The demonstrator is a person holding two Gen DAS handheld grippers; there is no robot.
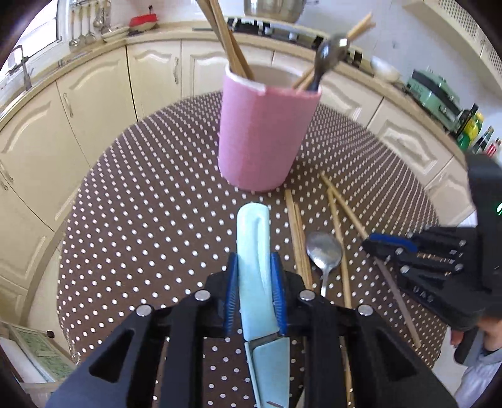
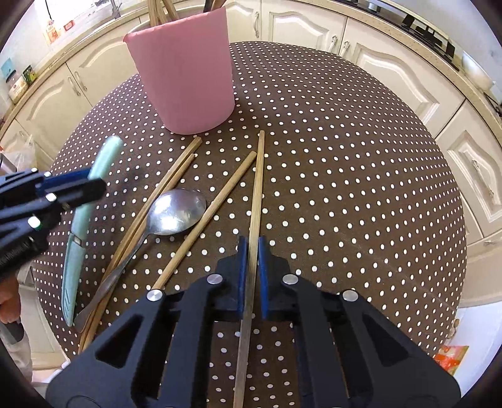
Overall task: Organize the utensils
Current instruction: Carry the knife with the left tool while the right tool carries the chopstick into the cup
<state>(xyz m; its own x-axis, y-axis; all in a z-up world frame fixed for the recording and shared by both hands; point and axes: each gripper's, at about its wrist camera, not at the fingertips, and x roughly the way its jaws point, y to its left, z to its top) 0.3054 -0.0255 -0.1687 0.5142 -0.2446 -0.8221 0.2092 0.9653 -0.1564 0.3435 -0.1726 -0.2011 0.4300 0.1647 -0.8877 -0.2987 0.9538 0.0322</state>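
Observation:
A pink utensil cup [image 1: 263, 131] stands on the brown polka-dot table [image 1: 141, 219]; it also shows in the right wrist view [image 2: 185, 72]. It holds chopsticks and a dark spoon [image 1: 326, 59]. My left gripper [image 1: 254, 276] is shut on a light-blue knife [image 1: 254, 251], handle pointing toward the cup, lifted above the table. My right gripper [image 2: 252, 248] is shut on one wooden chopstick [image 2: 258, 175]. The left gripper [image 2: 91, 185] with the knife [image 2: 81, 219] shows at the left of the right wrist view. A metal spoon [image 2: 175, 210] and three chopsticks [image 2: 163, 188] lie on the table.
Cream kitchen cabinets [image 1: 94, 94] and a counter ring the round table. A stove and a steel pot [image 1: 273, 9] are behind the cup. Bottles and a green appliance [image 1: 433, 94] stand on the right counter. The right gripper [image 1: 376, 246] sits at the table's right side.

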